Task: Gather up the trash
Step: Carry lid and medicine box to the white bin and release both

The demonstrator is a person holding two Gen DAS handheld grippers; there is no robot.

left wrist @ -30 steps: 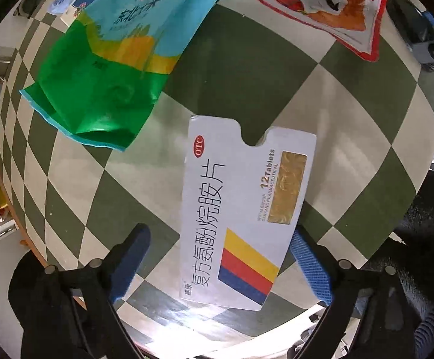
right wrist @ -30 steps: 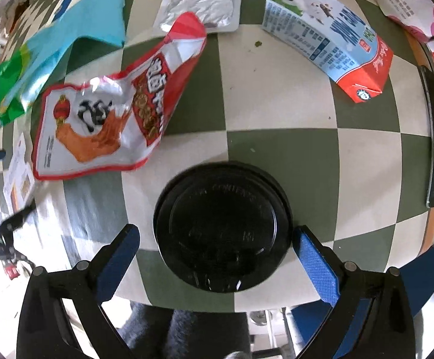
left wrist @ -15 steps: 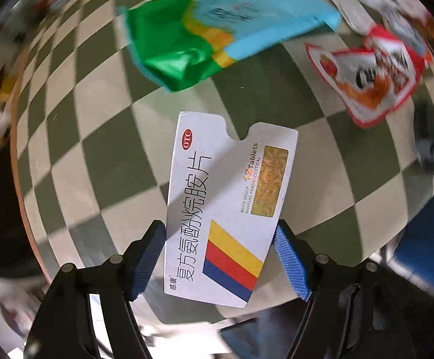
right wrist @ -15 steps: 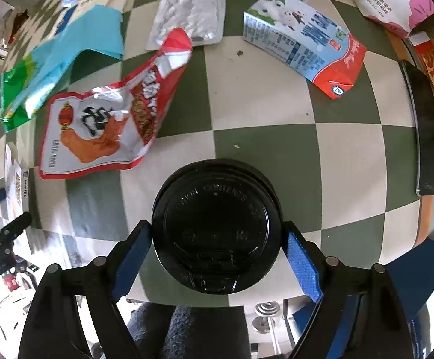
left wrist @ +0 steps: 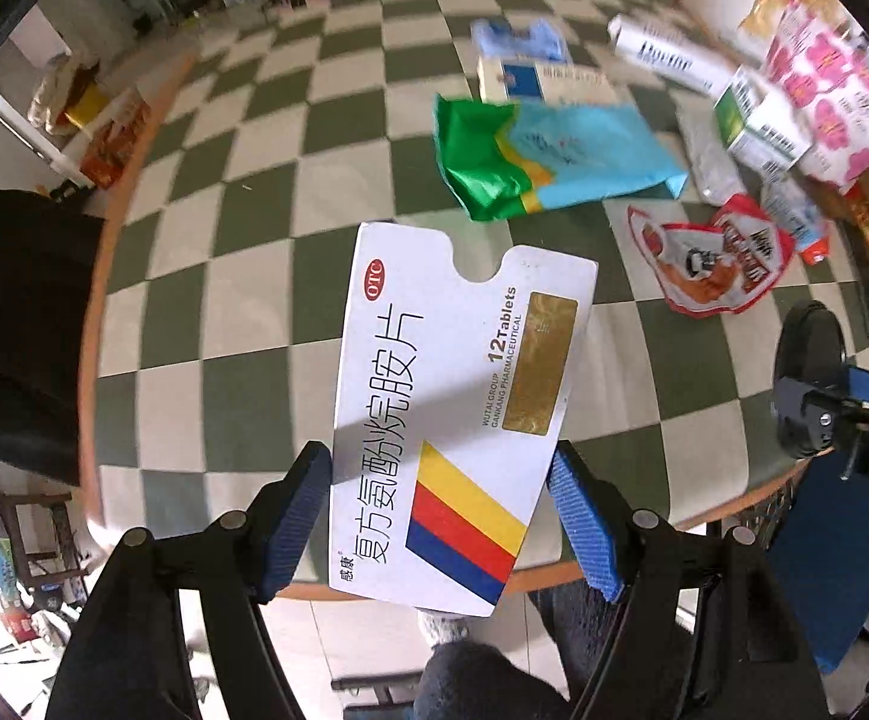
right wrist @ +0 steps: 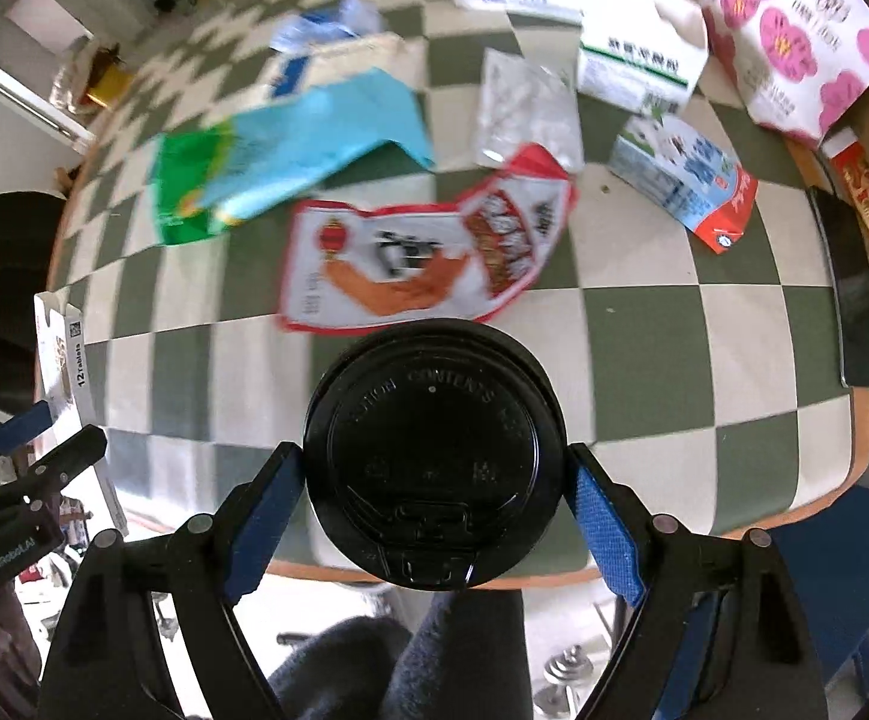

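A green-and-cream checkered desk (right wrist: pixel 674 324) is carrying scattered packaging: a green-and-blue bag (left wrist: pixel 548 159), a red snack wrapper (right wrist: pixel 422 264), a milk carton (right wrist: pixel 683 180) and a flowered bag (right wrist: pixel 794 30). The left claw (left wrist: pixel 440 519) is clamping a flat white tablet box (left wrist: pixel 458 396) by its long edges, both pads pressing its sides, the box standing clear above the desk. The right claw (right wrist: pixel 434 504) is gripping a black-lidded cup (right wrist: pixel 434 450) across its rim, lid facing the camera, at the desk's near edge. Each claw is probably taking one piece so that two items can go to disposal together. No bin is showing in either view.
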